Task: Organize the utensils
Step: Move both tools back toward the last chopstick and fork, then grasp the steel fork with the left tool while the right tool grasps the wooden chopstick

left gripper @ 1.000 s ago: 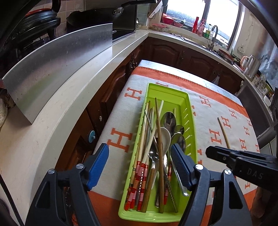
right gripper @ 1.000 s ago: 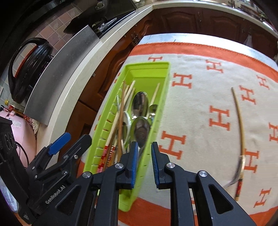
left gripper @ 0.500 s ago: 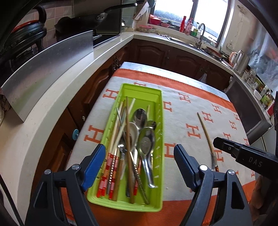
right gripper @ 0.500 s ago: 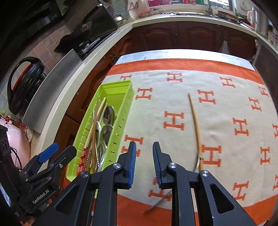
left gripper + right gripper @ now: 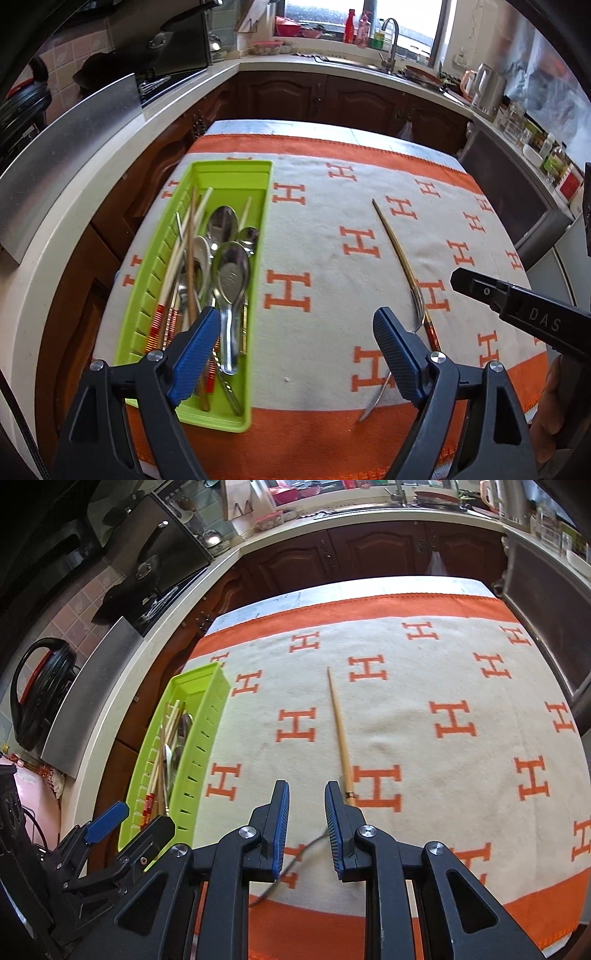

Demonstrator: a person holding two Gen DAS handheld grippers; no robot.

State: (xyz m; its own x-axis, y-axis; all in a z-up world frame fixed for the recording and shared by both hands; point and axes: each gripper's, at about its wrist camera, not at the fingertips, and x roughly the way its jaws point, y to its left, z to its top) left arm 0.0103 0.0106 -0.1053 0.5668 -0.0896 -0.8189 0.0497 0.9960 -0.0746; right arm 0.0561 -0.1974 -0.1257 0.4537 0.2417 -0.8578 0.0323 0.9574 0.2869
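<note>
A lone wooden chopstick lies on the orange-and-cream H-patterned cloth at the centre of the right wrist frame, a metal fork crossing its near end. At left of the frame the lime-green utensil tray holds spoons and red-banded chopsticks. The right gripper hangs over the fork with jaws narrowly parted and empty; the left gripper hovers with jaws wide, holding nothing, between tray and fork above the bench.

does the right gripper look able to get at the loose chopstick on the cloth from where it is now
Probably yes. The chopstick lies bare on the cloth, just ahead of the right gripper, whose fingers are parted and empty; only a fork crosses its near end.
</note>
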